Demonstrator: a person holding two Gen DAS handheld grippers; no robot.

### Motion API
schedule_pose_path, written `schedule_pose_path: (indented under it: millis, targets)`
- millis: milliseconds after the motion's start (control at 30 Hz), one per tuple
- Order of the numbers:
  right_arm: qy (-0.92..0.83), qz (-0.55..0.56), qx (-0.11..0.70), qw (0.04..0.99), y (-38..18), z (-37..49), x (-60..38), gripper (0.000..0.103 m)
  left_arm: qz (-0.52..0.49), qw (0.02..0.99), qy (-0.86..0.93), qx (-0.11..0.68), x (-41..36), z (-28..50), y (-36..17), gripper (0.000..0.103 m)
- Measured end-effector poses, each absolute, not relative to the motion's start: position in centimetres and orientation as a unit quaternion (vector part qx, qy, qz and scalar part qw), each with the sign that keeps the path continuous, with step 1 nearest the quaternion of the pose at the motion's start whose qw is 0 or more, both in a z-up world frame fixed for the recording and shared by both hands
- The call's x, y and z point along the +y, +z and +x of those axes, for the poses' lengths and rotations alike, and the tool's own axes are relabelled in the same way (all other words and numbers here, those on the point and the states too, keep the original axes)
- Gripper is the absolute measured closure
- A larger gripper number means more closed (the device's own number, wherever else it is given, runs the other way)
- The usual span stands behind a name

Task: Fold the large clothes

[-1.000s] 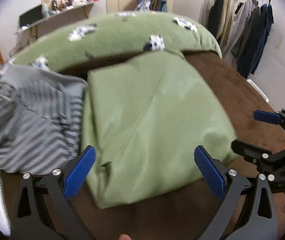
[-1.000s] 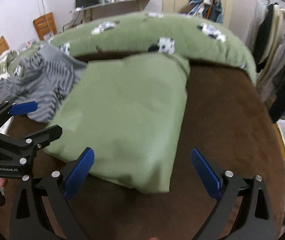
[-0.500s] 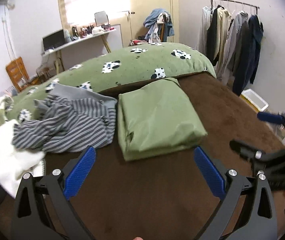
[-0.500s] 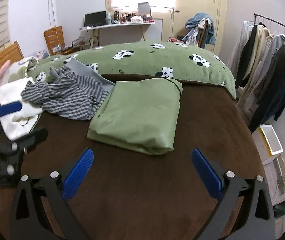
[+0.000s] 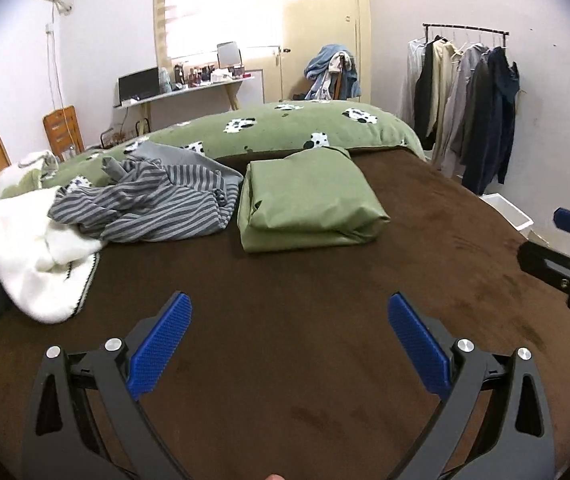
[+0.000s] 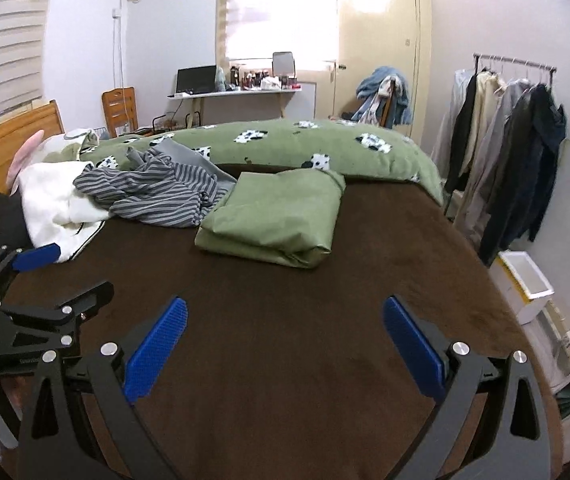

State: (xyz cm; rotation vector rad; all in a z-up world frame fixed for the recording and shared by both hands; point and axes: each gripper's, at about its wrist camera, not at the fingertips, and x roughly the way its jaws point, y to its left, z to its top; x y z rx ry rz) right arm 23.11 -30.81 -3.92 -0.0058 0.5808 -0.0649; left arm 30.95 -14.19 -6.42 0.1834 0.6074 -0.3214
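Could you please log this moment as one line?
left gripper: open, empty | right gripper: open, empty | green cloth: folded | striped shirt: unfolded

Right gripper (image 5: 565, 248) cut off by left-wrist frame's right edge. Striped garment (image 6: 157, 192) hides part of white fabric (image 6: 53, 196), which runs behind left gripper (image 6: 33, 284). Desk items (image 6: 261, 78) too small to identify.

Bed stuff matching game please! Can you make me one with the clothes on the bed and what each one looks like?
Things:
1. green garment
2. striped garment
3. white blanket
4. left gripper

Looks:
A. crumpled in a heap
B. open, holding nothing
C. folded into a neat rectangle
D. draped at the brown bed's left edge

Pairs: 1-C, 2-A, 3-D, 4-B
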Motion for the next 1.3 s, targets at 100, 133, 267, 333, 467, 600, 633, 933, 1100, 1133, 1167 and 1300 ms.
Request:
schedule_pose_path:
  millis: [100, 133, 267, 333, 467, 600, 633, 933, 1100, 1133, 1167, 1300]
  targets:
    - [-0.032, 0.006, 0.283, 0.959, -3.0, 20.8, -31.2, 0.006, 0.087, 0.939, -0.150, 0.298, -13.9, 28.7, -5.4, 0.006]
    - [-0.035, 0.007, 0.282, 0.959, -2.8, 20.3, -31.4, 0.006, 0.085, 0.939, -0.147, 0.299, -13.8, 28.0, -5.2, 0.006]
    - [-0.032, 0.005, 0.281, 0.959, -2.5, 19.2, -31.6, 0.006, 0.096, 0.941, -0.140, 0.294, -13.9, 26.3, -4.8, 0.006]
    - [-0.027, 0.002, 0.281, 0.959, -2.7, 18.6, -31.5, 0.006, 0.093, 0.942, -0.139, 0.291, -13.9, 25.6, -4.6, 0.006]
    - [-0.026, 0.007, 0.282, 0.959, -3.0, 18.0, -31.6, 0.006, 0.097, 0.941, -0.140, 0.292, -14.1, 25.2, -4.5, 0.006]
    - [-0.024, 0.002, 0.282, 0.959, -3.0, 17.8, -31.6, 0.006, 0.101, 0.941, -0.138, 0.293, -14.3, 25.2, -4.5, 0.006]
    - [-0.023, -0.001, 0.282, 0.959, -3.0, 17.8, -31.5, 0.006, 0.098, 0.940, -0.140, 0.294, -14.3, 25.2, -4.5, 0.006]
    - [-0.019, -0.004, 0.289, 0.957, -3.7, 19.0, -31.7, 0.006, 0.099, 0.939, -0.145, 0.296, -15.0, 25.7, -5.0, 0.006]
    - [-0.016, -0.006, 0.293, 0.956, -4.0, 19.3, -31.6, 0.006, 0.102, 0.939, -0.143, 0.297, -15.1, 25.7, -5.1, 0.006]
    - [-0.015, -0.006, 0.294, 0.956, -4.0, 19.3, -31.6, 0.006, 0.102, 0.939, -0.143, 0.297, -15.1, 25.7, -5.1, 0.006]
    - [-0.015, -0.007, 0.294, 0.956, -4.0, 19.3, -31.7, 0.006, 0.101, 0.939, -0.142, 0.297, -15.0, 25.7, -5.2, 0.006]
    - [-0.013, -0.008, 0.294, 0.956, -4.0, 19.3, -31.7, 0.006, 0.102, 0.938, -0.141, 0.299, -14.9, 25.8, -5.4, 0.006]
